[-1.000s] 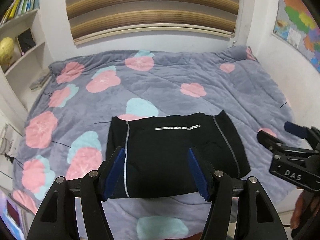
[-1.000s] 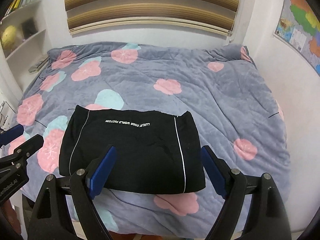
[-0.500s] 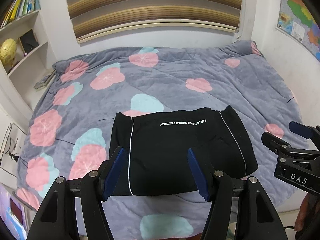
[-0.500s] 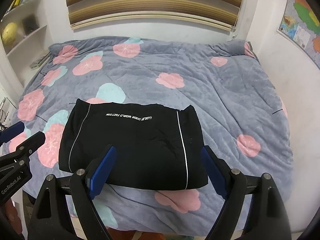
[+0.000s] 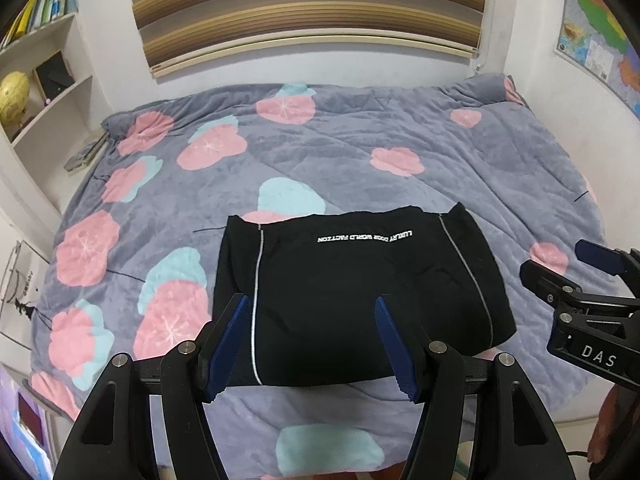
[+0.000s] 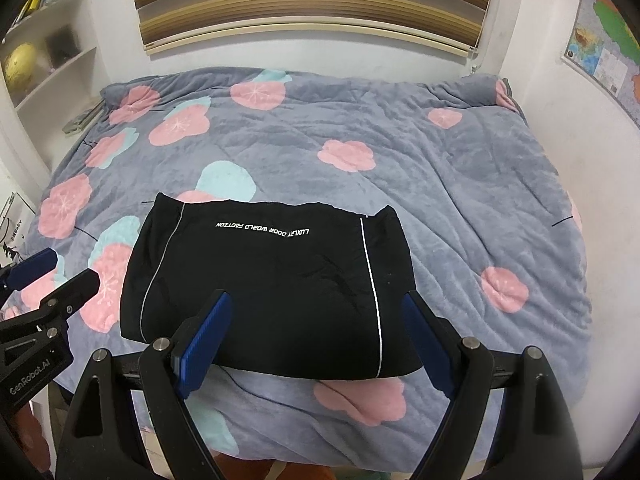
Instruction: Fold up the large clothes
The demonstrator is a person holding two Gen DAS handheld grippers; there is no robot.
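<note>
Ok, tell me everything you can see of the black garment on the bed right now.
The black garment lies folded into a flat, roughly rectangular stack near the front edge of the flowered blanket. Matte dark fabric, lightly creased, with two thin pale stripes and a line of white lettering near its far edge. Only the blanket touches it; both open grippers are clear of it.

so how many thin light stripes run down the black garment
2. One stripe runs near the left edge of the folded black garment, the other stripe near its right edge. Any beneath the fold are hidden.
</note>
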